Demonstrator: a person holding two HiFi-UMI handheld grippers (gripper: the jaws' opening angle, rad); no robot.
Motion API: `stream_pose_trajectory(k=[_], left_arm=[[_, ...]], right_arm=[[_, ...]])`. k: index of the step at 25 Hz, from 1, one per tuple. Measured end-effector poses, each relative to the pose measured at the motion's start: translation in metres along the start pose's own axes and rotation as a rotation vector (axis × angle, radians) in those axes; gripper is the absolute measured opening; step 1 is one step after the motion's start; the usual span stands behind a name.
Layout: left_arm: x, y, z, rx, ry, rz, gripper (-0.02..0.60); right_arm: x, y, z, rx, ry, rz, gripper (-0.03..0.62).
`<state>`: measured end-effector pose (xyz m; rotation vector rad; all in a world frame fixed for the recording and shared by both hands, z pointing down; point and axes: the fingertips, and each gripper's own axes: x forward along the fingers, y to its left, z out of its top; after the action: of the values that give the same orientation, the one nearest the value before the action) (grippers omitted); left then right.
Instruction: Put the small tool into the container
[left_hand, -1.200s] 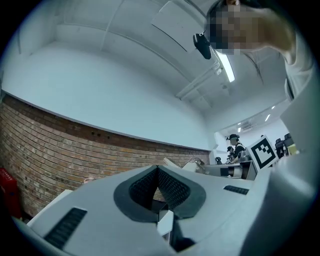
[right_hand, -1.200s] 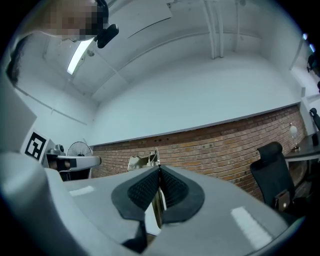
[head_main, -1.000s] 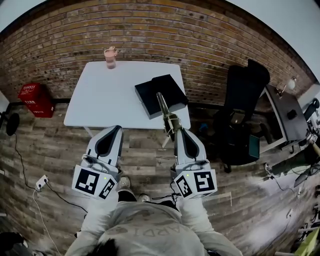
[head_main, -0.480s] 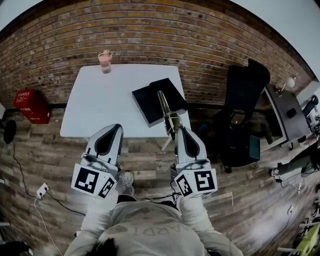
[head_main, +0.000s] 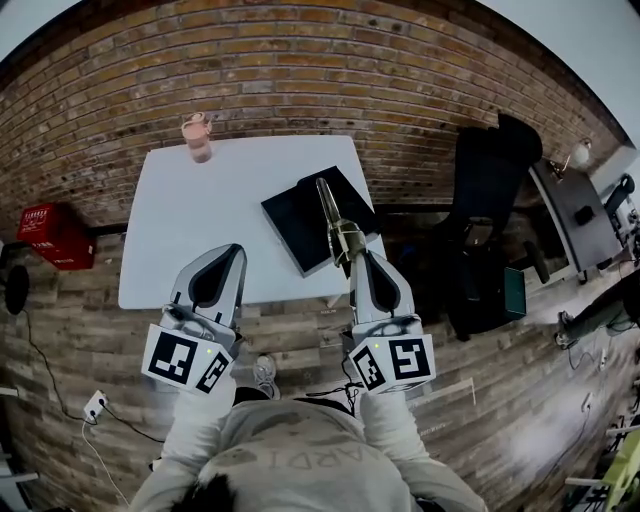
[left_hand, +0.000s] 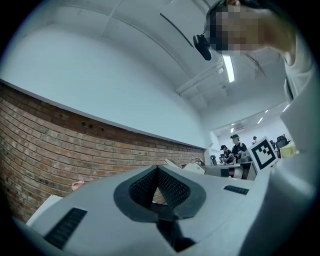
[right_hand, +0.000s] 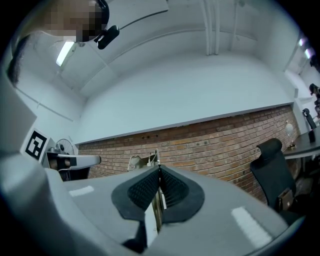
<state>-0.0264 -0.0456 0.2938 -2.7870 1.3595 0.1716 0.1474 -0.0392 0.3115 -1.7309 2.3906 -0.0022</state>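
A slim metal tool (head_main: 335, 228) sticks forward out of my right gripper (head_main: 357, 260), which is shut on it. The tool's far end shows over the black box-like container (head_main: 300, 222) lying on the right part of the white table (head_main: 215, 220). In the right gripper view the tool (right_hand: 144, 161) pokes out past the closed pads of the right gripper (right_hand: 159, 168), against the brick wall. My left gripper (head_main: 226, 254) hangs at the table's near edge with its jaws together and nothing held. The left gripper view shows the left gripper (left_hand: 157, 170) with pads meeting at the tips.
A pink cup (head_main: 196, 137) stands at the table's far left corner, by the brick wall. A red crate (head_main: 48, 235) sits on the wooden floor at the left. A black office chair (head_main: 490, 190) and a desk (head_main: 575, 215) stand at the right.
The table and container have slid lower and nearer in the head view as both grippers came forward. The tool's tip now lies over the container. Both jaws unchanged.
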Motion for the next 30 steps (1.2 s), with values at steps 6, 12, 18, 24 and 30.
stream_pose_trajectory(k=[6, 12, 18, 24, 30], left_arm=[[0.027, 0.034, -0.004, -0.009, 0.006, -0.026, 0.005], [0.043, 0.071, -0.009, -0.025, 0.006, -0.037, 0.005], [0.057, 0.102, -0.012, -0.034, 0.002, -0.059, 0.006], [0.071, 0.124, -0.015, -0.042, -0.004, -0.083, 0.005], [0.085, 0.136, -0.023, -0.058, 0.008, -0.094, 0.005]], right_arm=[[0.039, -0.003, -0.008, 0.001, 0.006, -0.027, 0.012], [0.073, 0.002, -0.016, -0.007, 0.009, -0.049, 0.012], [0.103, 0.008, -0.022, -0.015, 0.008, -0.069, 0.012], [0.125, 0.009, -0.029, -0.024, 0.014, -0.093, 0.012], [0.143, 0.003, -0.040, -0.026, 0.044, -0.097, 0.012]])
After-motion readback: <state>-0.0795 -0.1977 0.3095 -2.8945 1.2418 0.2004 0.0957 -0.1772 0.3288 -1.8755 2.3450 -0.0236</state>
